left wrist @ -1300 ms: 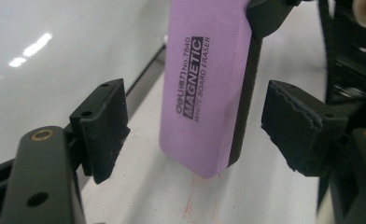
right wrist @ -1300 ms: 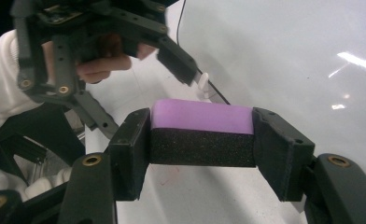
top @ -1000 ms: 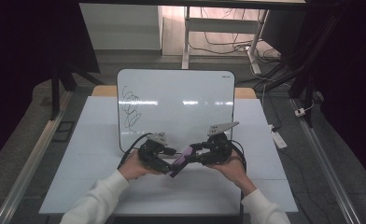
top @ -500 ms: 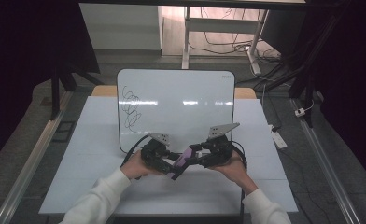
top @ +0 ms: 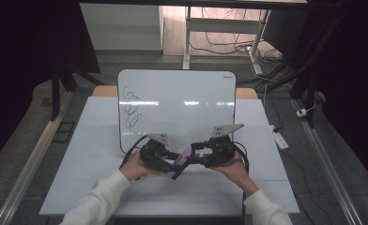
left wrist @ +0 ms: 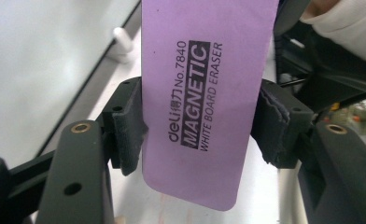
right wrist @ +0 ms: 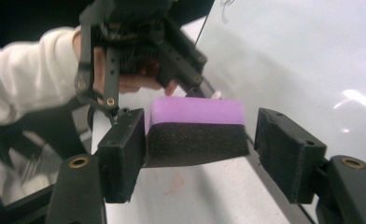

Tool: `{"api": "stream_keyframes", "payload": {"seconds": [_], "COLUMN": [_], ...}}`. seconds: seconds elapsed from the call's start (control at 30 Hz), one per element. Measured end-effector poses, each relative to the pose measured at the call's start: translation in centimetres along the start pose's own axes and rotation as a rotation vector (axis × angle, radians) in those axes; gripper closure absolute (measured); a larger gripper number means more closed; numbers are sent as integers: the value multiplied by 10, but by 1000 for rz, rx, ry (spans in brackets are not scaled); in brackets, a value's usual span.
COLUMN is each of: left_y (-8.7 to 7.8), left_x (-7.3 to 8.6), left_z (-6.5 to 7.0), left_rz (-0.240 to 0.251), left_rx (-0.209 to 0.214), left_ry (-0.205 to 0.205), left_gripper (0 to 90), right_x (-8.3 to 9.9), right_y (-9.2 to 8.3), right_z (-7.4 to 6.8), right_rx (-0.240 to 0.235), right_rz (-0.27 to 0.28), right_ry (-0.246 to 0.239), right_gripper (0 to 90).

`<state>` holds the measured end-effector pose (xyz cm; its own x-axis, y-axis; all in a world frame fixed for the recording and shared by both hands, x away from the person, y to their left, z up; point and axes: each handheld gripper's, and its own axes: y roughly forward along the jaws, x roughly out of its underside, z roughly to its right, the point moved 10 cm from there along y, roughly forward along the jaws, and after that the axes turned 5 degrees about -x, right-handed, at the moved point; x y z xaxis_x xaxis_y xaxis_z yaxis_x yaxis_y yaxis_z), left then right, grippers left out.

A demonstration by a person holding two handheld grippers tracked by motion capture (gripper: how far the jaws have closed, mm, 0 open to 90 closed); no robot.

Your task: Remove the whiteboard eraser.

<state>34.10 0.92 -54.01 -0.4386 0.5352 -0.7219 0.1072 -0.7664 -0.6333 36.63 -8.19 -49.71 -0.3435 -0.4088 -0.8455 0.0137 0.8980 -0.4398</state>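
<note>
Two grippers are seen meeting over the near middle of the table (top: 97, 187), at about six o'clock from the whiteboard (top: 177, 101), and a purple eraser (top: 181, 161) is held up between them, clear of the tabletop. The eraser is a flat oblong block with rounded corners: a smooth purple top face printed in black with "deli No.7840 MAGNETIC WHITE BOARD ERASER", and a dark, coarse felt layer beneath, seen end-on in the right gripper view (right wrist: 195, 140).

In the left gripper view, the left gripper (left wrist: 197, 126) has just been closing, and its worn pads (left wrist: 130, 126) are pressed against both long edges of the eraser (left wrist: 204, 84), so the block is clamped there.

The right gripper (right wrist: 195, 144) has just been opening: one pad (right wrist: 125, 149) is seen lying against the eraser's felt end at nine o'clock, while the other pad at three o'clock stands clear of it with a gap between.

Black scribbles (top: 131, 107) are seen on the whiteboard at its nine o'clock side.
</note>
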Motion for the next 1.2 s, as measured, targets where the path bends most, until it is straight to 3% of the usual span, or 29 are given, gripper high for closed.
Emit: {"api": "stream_keyframes", "payload": {"seconds": [0.17, 0.43, 0.7, 0.97, 1.2], "left_y": [-8, -26, -44, -62, -79], "left_x": [-1, 1, 4, 10, 12], "left_z": [-4, -10, -13, -14, -21], "left_rz": [22, 67, 101, 123, 155], "left_rx": [-62, -183, -291, -371, -460], "left_ry": [-14, -36, -35, -31, -65], "left_gripper": [401, 404, 403, 403, 403], "right_x": [-4, 9, 43, 78, 87], "right_y": [-17, -43, -74, -99, -106], "right_z": [7, 17, 28, 38, 47], "right_rx": [61, 167, 299, 415, 489], "right_rz": [75, 121, 124, 109, 117], "right_ry": [18, 24, 36, 47, 23], "right_gripper": [305, 298, 306, 305, 301]}}
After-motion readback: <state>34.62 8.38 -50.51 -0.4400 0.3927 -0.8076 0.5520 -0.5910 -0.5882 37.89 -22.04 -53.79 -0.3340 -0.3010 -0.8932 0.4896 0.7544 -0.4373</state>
